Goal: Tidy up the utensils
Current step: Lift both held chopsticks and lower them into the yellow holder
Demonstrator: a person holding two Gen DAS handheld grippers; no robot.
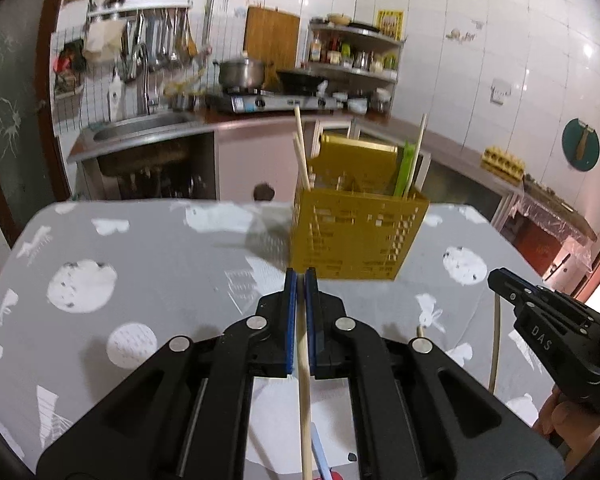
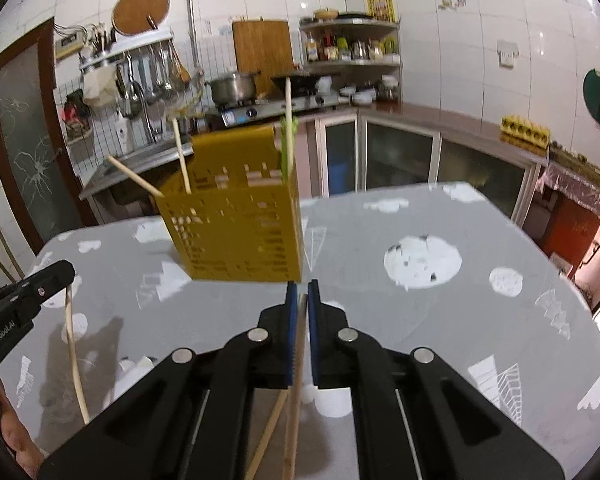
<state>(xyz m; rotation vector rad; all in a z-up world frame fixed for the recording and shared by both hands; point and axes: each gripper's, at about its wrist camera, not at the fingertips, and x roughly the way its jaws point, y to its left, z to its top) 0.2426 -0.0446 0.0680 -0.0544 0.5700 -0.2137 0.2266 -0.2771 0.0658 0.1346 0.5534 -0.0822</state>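
1. Holder (image 1: 360,232): mustard-yellow plastic box, square-sided, walls punched with rows of small slots, solid taller back panel. Stands upright on the table (image 1: 152,264), near the far edge.
2. Table: grey cloth, matte, printed with white circles and outline shapes.
3. Holder contents: several pale wooden chopsticks (image 1: 302,152) stand or lean out of it on one side, one more chopstick (image 1: 418,148) on the other side next to a green plastic utensil (image 1: 406,168). Count not certain.
4. Left claw (image 1: 301,276): black arms, blue pads, jaws nearly together, clamped on a thin round pale wooden stick (image 1: 305,400). Stick runs from between the pads back toward the camera; tip end sits just short of the holder's base in this view.
5. Right claw (image 2: 302,288): same build, jaws pinched on a stick (image 2: 296,400) with a metallic-looking tip at the pads. A second thin stick (image 2: 270,432) crosses below it; cannot tell if it is held too.
6. Each claw shows in the other's view, either side of the holder, with a stick hanging from it.
7. A blue-and-red item (image 1: 324,460) lies near the bottom edge in the left view, blurred, type unclear.
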